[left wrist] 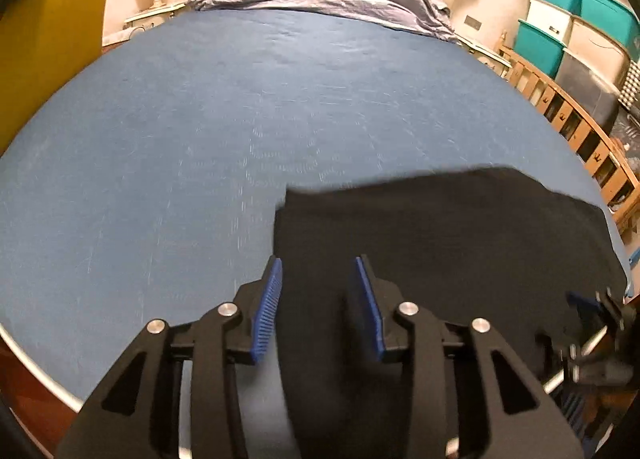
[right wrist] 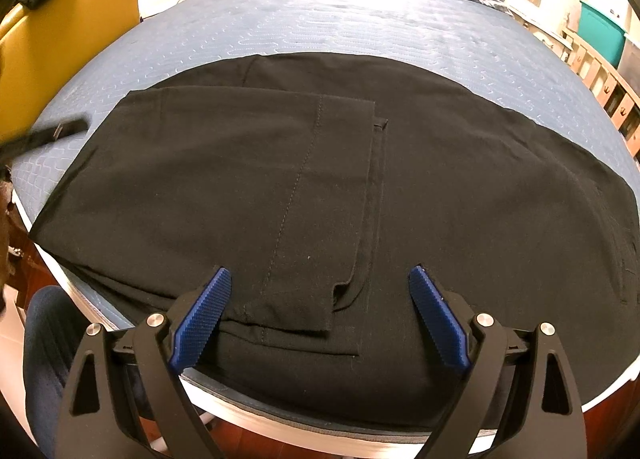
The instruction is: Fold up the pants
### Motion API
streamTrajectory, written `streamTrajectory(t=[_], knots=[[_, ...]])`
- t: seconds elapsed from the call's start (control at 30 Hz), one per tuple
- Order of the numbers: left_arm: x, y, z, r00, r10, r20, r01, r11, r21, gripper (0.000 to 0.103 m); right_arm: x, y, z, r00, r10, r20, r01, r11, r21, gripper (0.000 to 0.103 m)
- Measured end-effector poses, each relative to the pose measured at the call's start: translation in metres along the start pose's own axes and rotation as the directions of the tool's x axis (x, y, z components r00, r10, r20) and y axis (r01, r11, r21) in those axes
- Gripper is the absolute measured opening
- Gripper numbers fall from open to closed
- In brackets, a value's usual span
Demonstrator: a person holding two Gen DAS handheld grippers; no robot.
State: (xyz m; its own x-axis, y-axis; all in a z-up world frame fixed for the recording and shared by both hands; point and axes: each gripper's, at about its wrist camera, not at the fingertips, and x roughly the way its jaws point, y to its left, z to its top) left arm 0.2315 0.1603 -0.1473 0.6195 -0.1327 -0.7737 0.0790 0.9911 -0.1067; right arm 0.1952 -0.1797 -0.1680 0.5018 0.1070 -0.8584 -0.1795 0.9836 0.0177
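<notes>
**Mid-fold: first fold down, second one pending**

Left to right:

- Left gripper (left wrist: 318, 299): jaws apart, nothing between them. It hovers at the left edge of the pants (left wrist: 440, 243), one pad (left wrist: 268, 307) over bare bed (left wrist: 200, 139), the other over black cloth. Can't tell if it's touching the fabric.
- Pants (right wrist: 460, 179): flat on the bed (right wrist: 320, 19), at the near edge. The leg ends (right wrist: 248, 163) are folded over from the left and lie on top; their hem runs down the middle, just ahead of your right gripper. Layers look flat, edges roughly lined up.
- Right gripper (right wrist: 320, 299): jaws wide apart, empty, low over the near edge, straddling the hem corner.

My read: the lengthwise fold and the first crosswise fold are done, and both hands are free. Next you likely need one more fold. Pinch all layers at one end, not just the top flap, and carry both corners over evenly so the stack doesn't skew.
</notes>
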Motion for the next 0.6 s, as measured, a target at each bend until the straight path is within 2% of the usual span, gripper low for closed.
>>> streamTrajectory(t=[0.1, 0.13, 0.2, 0.3, 0.4, 0.47, 0.53, 0.6], knots=[[-0.004, -0.011, -0.04, 0.998, 0.049, -0.039, -0.046, 0.997, 0.063, 0.042, -0.001, 0.001, -0.002, 1.0, -0.003, 0.004, 0.003, 1.0, -0.001, 0.088], [-0.005, -0.009, -0.05, 0.997, 0.057, -0.05, -0.054, 0.997, 0.059, 0.044, -0.002, 0.002, -0.002, 1.0, -0.004, 0.004, 0.004, 1.0, -0.003, 0.088], [-0.01, -0.004, -0.055, 0.999, 0.031, -0.028, -0.031, 0.999, 0.02, 0.045, -0.002, 0.002, -0.003, 1.0, -0.006, 0.005, 0.006, 1.0, -0.006, 0.088], [-0.02, 0.009, -0.035, 1.0, -0.012, 0.025, 0.012, 1.0, -0.01, 0.045, -0.004, 0.002, -0.001, 1.0, -0.005, 0.001, 0.005, 1.0, -0.005, 0.088], [-0.012, 0.023, 0.0, 0.997, -0.059, 0.044, 0.057, 0.998, 0.039, 0.045, -0.01, 0.001, 0.0, 1.0, -0.018, -0.005, 0.018, 1.0, 0.014, 0.088], [0.009, 0.03, 0.021, 0.995, -0.099, 0.006, 0.098, 0.989, 0.108, 0.045, -0.021, 0.006, -0.001, 0.999, -0.033, 0.027, 0.033, 0.999, 0.011, 0.088], [0.025, 0.037, 0.037, 0.993, -0.112, -0.033, 0.116, 0.981, 0.153, 0.043, -0.042, 0.023, -0.006, 0.996, 0.019, 0.092, -0.015, 0.999, -0.048, 0.088], [0.04, 0.037, 0.052, 0.988, -0.134, -0.071, 0.146, 0.97, 0.193, 0.034, -0.053, 0.039, -0.011, 0.991, 0.075, 0.113, -0.066, 0.995, -0.08, 0.088]])
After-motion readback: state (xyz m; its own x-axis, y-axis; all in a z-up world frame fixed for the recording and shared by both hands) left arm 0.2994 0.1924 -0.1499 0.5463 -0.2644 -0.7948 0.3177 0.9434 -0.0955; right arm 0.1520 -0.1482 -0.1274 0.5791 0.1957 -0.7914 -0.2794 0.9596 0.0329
